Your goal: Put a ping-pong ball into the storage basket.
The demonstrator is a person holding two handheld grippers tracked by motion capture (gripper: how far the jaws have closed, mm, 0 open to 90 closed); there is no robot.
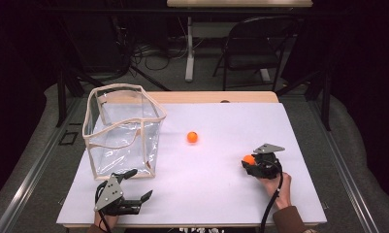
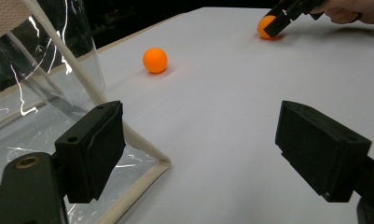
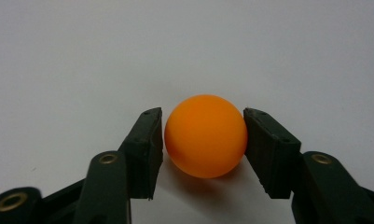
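One ball (image 3: 205, 136) is clamped on the counter (image 1: 221, 184) by the right hand-held gripper (image 1: 252, 162); another ball (image 1: 192, 137) lies loose mid-counter. The bag (image 1: 124, 128) looks empty; the left hand-held gripper (image 1: 138, 187) is held open.

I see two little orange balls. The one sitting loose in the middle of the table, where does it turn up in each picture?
High view: the loose orange ball lies mid-table, right of the clear bag.
Left gripper view: it sits upper centre-left, just past the bag's edge.
Right gripper view: not in it; the ball there is the other ball, between the right gripper jaws.
Shared landmark: the white table top.
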